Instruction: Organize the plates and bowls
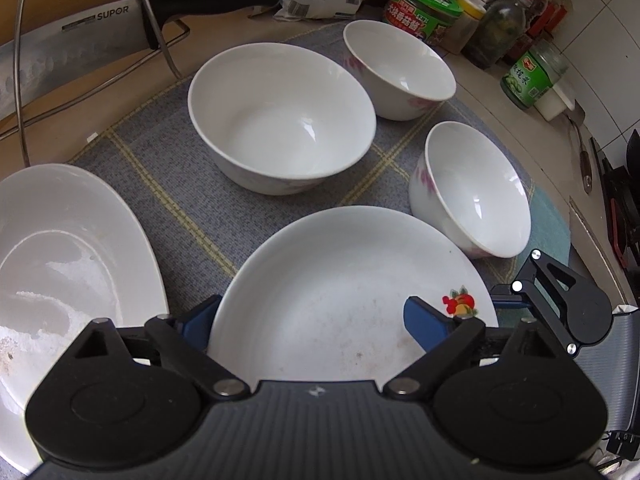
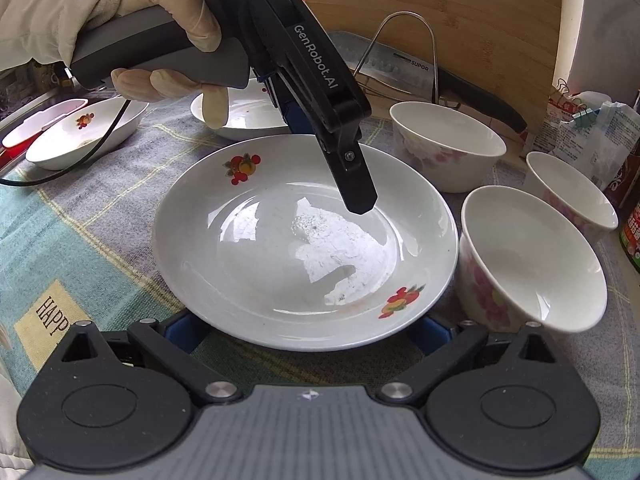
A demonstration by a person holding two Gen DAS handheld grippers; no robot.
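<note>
A white plate with fruit decals (image 1: 340, 300) (image 2: 304, 240) lies on a checked cloth. My left gripper (image 1: 314, 302) (image 2: 324, 160) comes down over its far rim with the jaws apart: one blue finger (image 1: 426, 326) hangs above the plate's inside, the other (image 1: 200, 320) sits outside the rim. In the right wrist view its pads do not press the plate. My right gripper (image 2: 310, 330) (image 1: 516, 300) is open at the near rim, its fingertips hidden under the plate's edge. A large white bowl (image 1: 280, 120) (image 2: 444, 144) and two small flowered bowls (image 1: 476, 196) (image 1: 400, 68) stand beyond.
A second white plate (image 1: 60, 260) (image 2: 248, 112) lies to the left, another decorated dish (image 2: 84, 132) farther off. A knife in a wire rack (image 1: 60, 52) leans on a cutting board (image 2: 440, 0). Jars and bottles (image 1: 424, 12) line the tiled wall. A gloved hand (image 2: 160, 0) holds the left gripper.
</note>
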